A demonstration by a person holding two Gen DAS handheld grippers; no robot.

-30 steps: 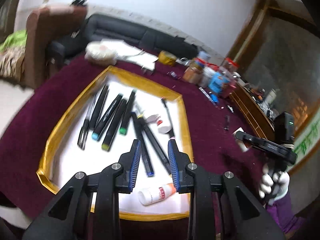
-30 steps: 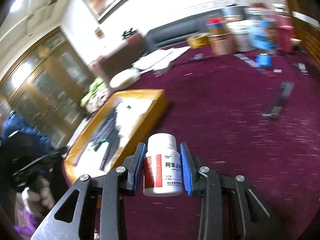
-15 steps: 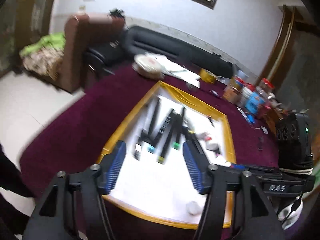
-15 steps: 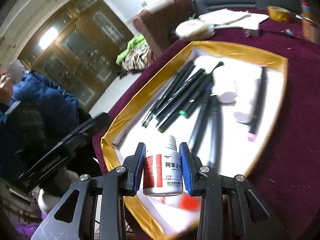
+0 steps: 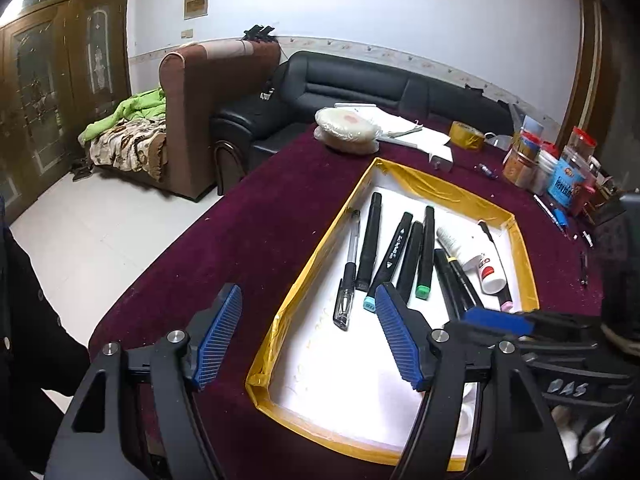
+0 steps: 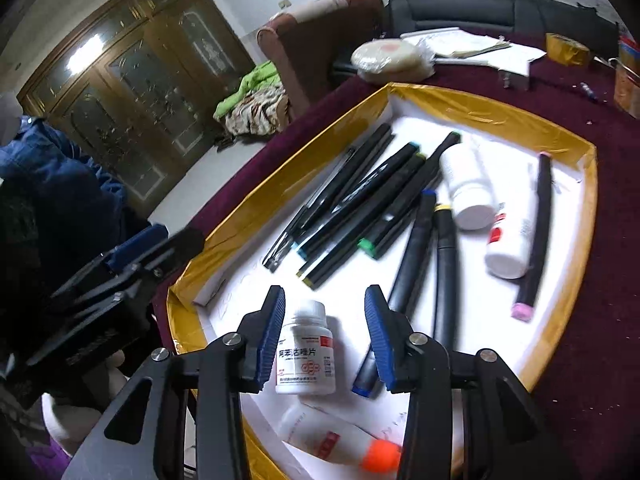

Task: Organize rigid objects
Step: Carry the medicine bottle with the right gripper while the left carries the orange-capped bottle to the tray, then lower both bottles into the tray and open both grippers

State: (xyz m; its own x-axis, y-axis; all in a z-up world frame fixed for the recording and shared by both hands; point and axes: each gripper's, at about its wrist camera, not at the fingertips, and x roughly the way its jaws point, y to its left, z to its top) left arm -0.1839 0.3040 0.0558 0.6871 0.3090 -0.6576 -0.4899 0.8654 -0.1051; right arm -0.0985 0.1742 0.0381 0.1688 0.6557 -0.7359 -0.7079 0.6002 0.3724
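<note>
A gold-rimmed white tray [image 6: 582, 152] [image 5: 304, 272] lies on the maroon table. It holds several black markers [image 6: 360, 192] [image 5: 392, 252] and small white bottles [image 6: 466, 184]. My right gripper [image 6: 325, 330] is open over the tray's near end. A white pill bottle with a red label [image 6: 306, 350] stands between its jaws, apart from both pads. An orange-capped white bottle [image 6: 336, 438] lies just below it. My left gripper [image 5: 308, 334] is open and empty over the tray's near left rim. The right gripper also shows in the left wrist view [image 5: 500, 322].
At the table's far end are a round wrapped stack [image 5: 346, 130], papers [image 5: 408, 132], a tape roll [image 5: 466, 134] and jars [image 5: 532, 158]. A brown armchair [image 5: 208, 120] and a black sofa [image 5: 360, 88] stand beyond the table's far edge.
My right gripper carried the pill bottle over the tray, set it down and opened. My left gripper opened wide and drew back to the tray's near left corner.
</note>
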